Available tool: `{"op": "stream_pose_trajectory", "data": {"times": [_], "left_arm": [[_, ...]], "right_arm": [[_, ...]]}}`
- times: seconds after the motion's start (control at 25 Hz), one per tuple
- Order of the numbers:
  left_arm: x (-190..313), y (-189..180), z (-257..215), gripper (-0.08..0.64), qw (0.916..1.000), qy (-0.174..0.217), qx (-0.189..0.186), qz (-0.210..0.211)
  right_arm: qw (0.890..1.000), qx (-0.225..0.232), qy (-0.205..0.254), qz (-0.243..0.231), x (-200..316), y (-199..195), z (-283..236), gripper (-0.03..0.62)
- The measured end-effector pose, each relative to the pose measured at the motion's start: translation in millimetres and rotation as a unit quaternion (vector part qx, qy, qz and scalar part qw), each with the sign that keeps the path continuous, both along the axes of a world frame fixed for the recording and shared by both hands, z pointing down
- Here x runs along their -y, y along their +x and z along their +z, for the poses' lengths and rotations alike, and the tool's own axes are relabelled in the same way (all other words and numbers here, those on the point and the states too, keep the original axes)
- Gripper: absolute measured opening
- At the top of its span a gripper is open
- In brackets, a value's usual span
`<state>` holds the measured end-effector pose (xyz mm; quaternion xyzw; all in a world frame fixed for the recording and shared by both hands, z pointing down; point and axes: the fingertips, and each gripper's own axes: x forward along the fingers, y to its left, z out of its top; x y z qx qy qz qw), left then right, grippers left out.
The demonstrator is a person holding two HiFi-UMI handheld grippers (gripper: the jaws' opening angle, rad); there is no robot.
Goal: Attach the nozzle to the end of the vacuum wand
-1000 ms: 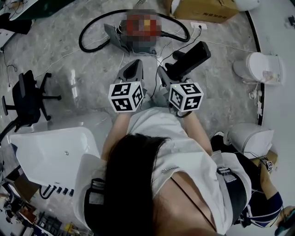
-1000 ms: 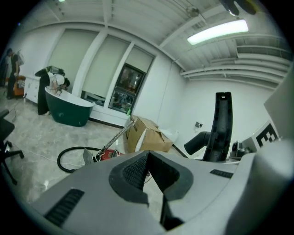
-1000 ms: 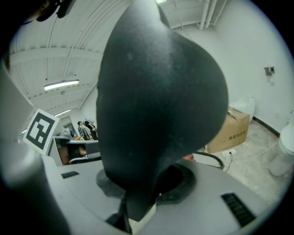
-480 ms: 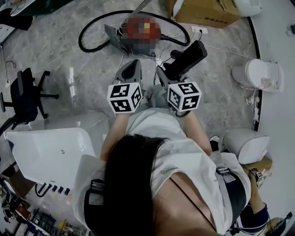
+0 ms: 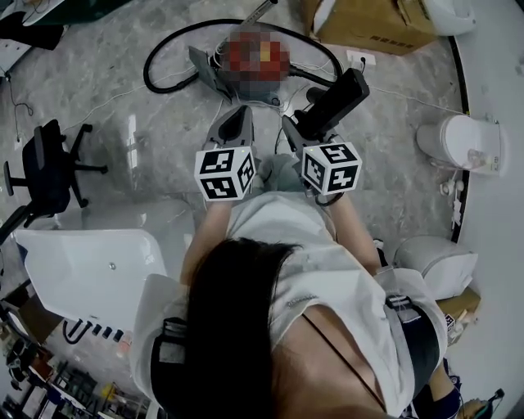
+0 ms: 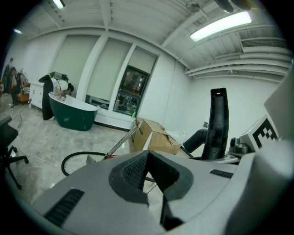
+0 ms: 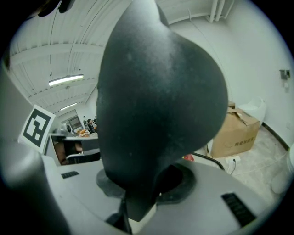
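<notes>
Evidently the job is barely begun: close in, the right gripper (image 5: 304, 135) has its jaws partly parted and clamped on the black nozzle (image 5: 342, 98), carried clear of the floor; the left gripper (image 5: 237, 123) is fully closed on nothing; joining is not yet done, since the wand (image 5: 255, 11) is well ahead, beside the looped hose (image 5: 160, 57); bare floor between gives walking room, edged by an office chair (image 5: 45, 168) left, white fixtures (image 5: 467, 135) right, a cardboard box (image 5: 372, 20) beyond
</notes>
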<state>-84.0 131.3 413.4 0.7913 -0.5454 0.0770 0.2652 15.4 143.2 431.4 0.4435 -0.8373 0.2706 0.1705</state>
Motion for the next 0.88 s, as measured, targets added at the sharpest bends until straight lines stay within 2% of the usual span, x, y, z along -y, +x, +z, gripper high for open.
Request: {"op": "stream_pose_trajectory", "data": {"times": [0.24, 0.88], "left_arm": [[20.0, 5.1, -1.8, 0.002, 0.9998, 0.000, 0.010, -0.015], [71.9, 61.6, -7.8, 0.002, 0.9996, 0.000, 0.029, 0.002]], "right_arm": [[1.000, 0.022, -0.017, -0.006, 21.7, 16.9, 2.6, 0.124], [0.998, 0.021, -0.026, -0.046, 69.4, 51.8, 9.0, 0.127]]}}
